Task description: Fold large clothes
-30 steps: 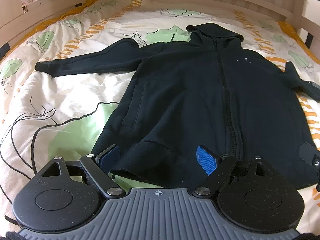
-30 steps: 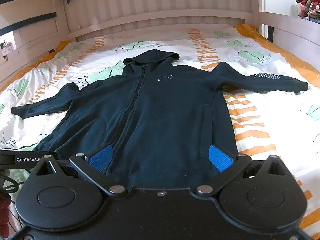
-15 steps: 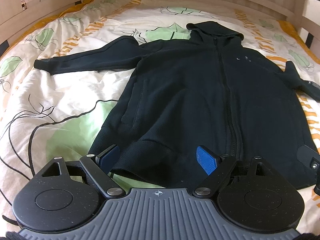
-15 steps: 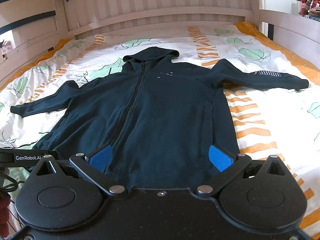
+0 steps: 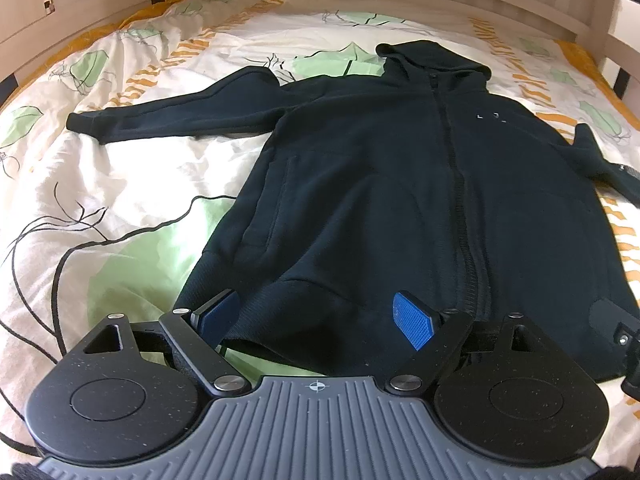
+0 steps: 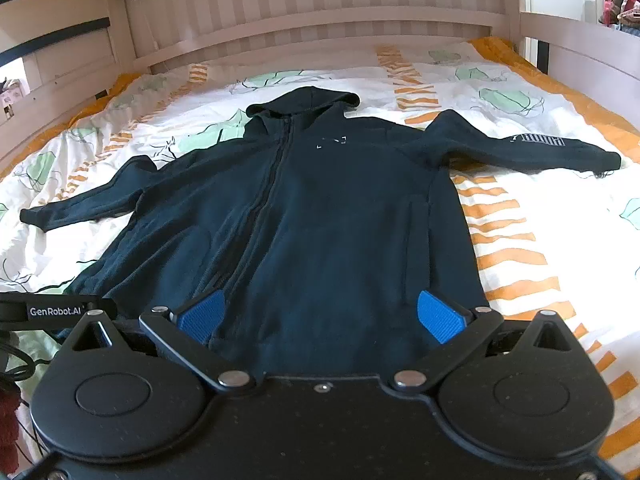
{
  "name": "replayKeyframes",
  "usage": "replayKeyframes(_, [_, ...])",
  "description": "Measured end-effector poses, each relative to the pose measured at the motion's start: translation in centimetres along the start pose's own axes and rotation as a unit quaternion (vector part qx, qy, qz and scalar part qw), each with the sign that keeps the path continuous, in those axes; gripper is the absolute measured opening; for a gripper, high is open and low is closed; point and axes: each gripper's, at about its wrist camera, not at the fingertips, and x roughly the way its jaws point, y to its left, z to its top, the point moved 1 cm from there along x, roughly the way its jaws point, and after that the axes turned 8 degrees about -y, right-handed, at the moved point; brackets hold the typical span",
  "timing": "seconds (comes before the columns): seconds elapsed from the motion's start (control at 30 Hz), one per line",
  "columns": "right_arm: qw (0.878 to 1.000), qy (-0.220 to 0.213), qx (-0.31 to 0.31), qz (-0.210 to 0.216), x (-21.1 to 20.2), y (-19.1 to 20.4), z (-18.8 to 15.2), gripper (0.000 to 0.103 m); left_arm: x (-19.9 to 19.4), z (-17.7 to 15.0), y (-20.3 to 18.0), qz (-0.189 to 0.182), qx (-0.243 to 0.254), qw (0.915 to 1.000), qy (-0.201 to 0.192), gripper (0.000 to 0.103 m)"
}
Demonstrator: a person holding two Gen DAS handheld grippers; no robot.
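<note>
A dark navy zip hoodie [image 5: 400, 184] [image 6: 320, 216] lies flat and face up on the bed, hood toward the headboard, both sleeves spread out sideways. My left gripper [image 5: 316, 316] hovers at the hem's left part, jaws wide apart, blue pads clear of the cloth. Over the hem's right part my right gripper [image 6: 320, 316] stands just as wide, nothing pinched between its pads. The left sleeve cuff [image 5: 84, 124] rests far left. The right sleeve [image 6: 560, 148] carries white lettering.
The hoodie rests on a white duvet [image 5: 100, 208] with green leaves and orange stripes. A pale wooden slatted headboard [image 6: 312, 20] and side rails [image 6: 580, 52] fence the bed. The other gripper's black body [image 6: 52, 312] shows at lower left in the right wrist view.
Both views have tilted very slightly, so the hoodie sits a bit lower in the right wrist view. Neither gripper has changed its opening, and the hoodie lies as before.
</note>
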Motion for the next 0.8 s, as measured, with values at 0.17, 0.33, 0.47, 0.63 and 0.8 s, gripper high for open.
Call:
replayKeyframes(0.17, [1.0,0.006,0.001,0.0,0.4,0.1,0.0,0.102,0.5,0.0,0.0,-0.001,0.002,1.0,0.006,0.084])
replayKeyframes(0.33, [1.0,0.013,0.003,0.001,0.9,0.1,-0.2,0.102,1.1,0.1,-0.2,-0.004,0.007,0.9999,0.009,0.084])
replayKeyframes(0.47, [1.0,0.019,0.007,0.001,1.6,0.1,-0.2,0.102,1.4,0.2,-0.5,-0.005,0.015,0.9998,0.007,0.084])
replayKeyframes(0.63, [1.0,0.024,0.009,0.002,2.3,0.1,-0.1,0.102,1.9,0.6,-0.7,-0.007,0.022,0.9997,0.004,0.084])
replayKeyframes(0.8, [1.0,0.026,0.012,0.002,2.9,0.1,0.1,0.102,2.2,1.3,-0.8,-0.008,0.026,0.9996,-0.004,0.084])
